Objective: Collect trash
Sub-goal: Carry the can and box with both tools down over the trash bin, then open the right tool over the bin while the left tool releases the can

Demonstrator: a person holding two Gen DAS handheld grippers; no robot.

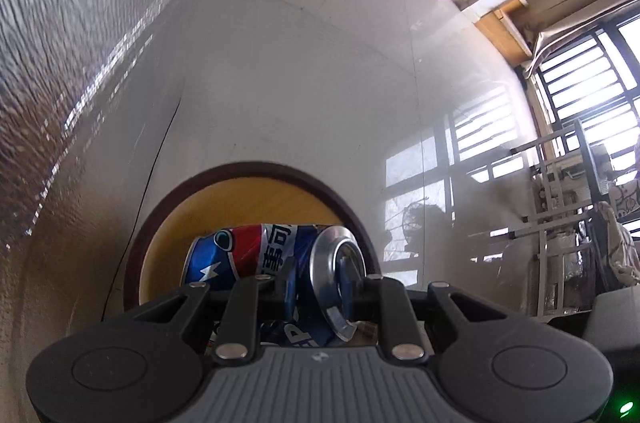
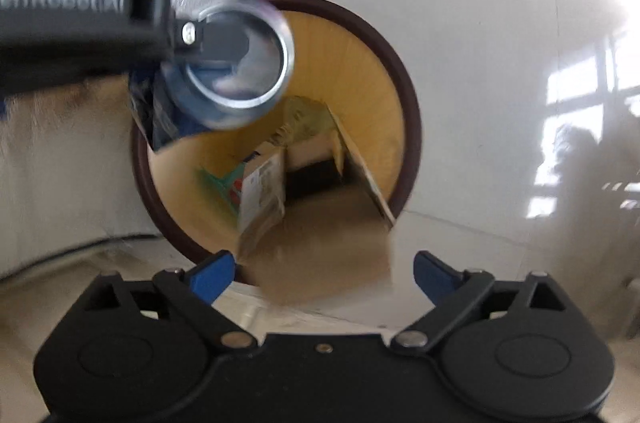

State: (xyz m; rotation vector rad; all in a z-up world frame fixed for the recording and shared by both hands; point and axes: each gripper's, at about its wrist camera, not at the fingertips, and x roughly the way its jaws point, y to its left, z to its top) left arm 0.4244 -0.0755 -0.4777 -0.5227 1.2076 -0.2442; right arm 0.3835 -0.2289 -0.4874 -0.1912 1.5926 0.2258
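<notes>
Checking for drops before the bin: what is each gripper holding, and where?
The left gripper grips the crushed Pepsi can near its top rim; the right gripper holds nothing.

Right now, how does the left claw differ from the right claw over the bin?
The left claw is shut on a crushed blue soda can; the right claw is open and holds nothing. A blurred cardboard box sits just beyond the right claw's blue fingertips, apparently free of them. Both hang above the wooden bin, which already holds a carton.
</notes>
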